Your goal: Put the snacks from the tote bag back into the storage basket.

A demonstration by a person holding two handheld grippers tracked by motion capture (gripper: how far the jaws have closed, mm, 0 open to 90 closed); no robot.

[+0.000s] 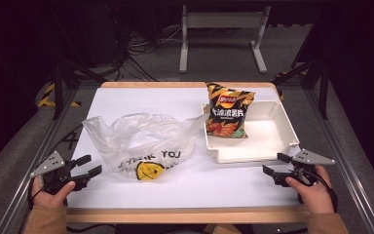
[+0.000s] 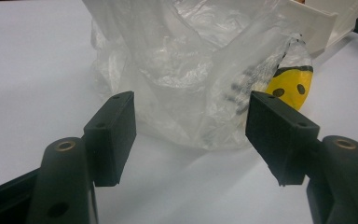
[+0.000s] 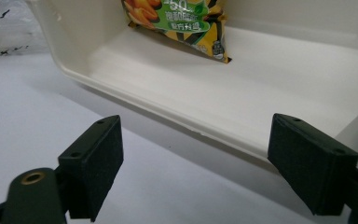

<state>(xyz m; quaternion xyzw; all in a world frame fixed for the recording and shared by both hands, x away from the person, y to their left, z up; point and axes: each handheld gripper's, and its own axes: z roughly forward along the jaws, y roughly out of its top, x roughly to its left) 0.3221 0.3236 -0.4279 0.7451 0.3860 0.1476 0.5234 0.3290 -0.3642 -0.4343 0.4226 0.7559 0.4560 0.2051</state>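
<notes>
A clear plastic bag (image 1: 143,141) with black lettering and a yellow smiley lies on the white worktop (image 1: 185,183); an orange-and-black chip packet (image 1: 228,112) leans in a white tray (image 1: 287,127). Both jaws black.

Through the left gripper view I see my left tongs (image 2: 191,135) held wide apart with nothing between them, low over the white tabletop (image 2: 32,70), facing a crumpled clear plastic bag (image 2: 182,70) with a yellow smiley face (image 2: 291,86), a white tray (image 2: 317,23) behind it.
</notes>
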